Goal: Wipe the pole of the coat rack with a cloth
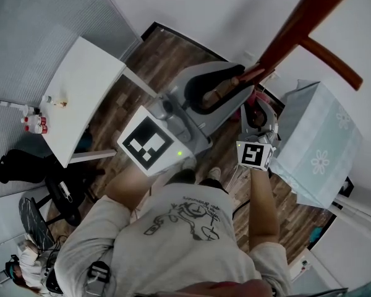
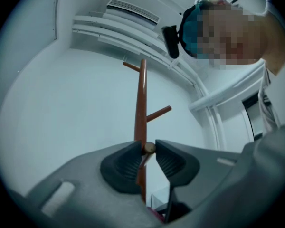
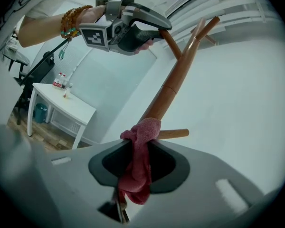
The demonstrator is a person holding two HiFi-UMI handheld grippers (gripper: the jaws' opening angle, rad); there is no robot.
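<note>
The brown wooden coat rack pole (image 1: pixel 309 11) slants across the top right of the head view. My left gripper (image 1: pixel 230 82) is shut on a side peg (image 2: pixel 148 147) of the rack, with the pole (image 2: pixel 141 103) rising just behind the jaws. In the right gripper view that left gripper (image 3: pixel 159 30) grips an upper peg. My right gripper (image 3: pixel 140 144) is shut on a pink-red cloth (image 3: pixel 138 160), whose bunched top presses against the pole (image 3: pixel 173 89) where a lower peg (image 3: pixel 173 134) branches off. In the head view the right gripper (image 1: pixel 258 111) sits just right of the pole's lower part.
A white table (image 1: pixel 80 98) with small bottles (image 1: pixel 34 121) stands to the left, a black chair (image 1: pixel 55 197) beside it. A table under a pale blue floral cover (image 1: pixel 321 141) is close on the right. Another person (image 1: pixel 31 258) is at the lower left. The floor is wood (image 1: pixel 154 54).
</note>
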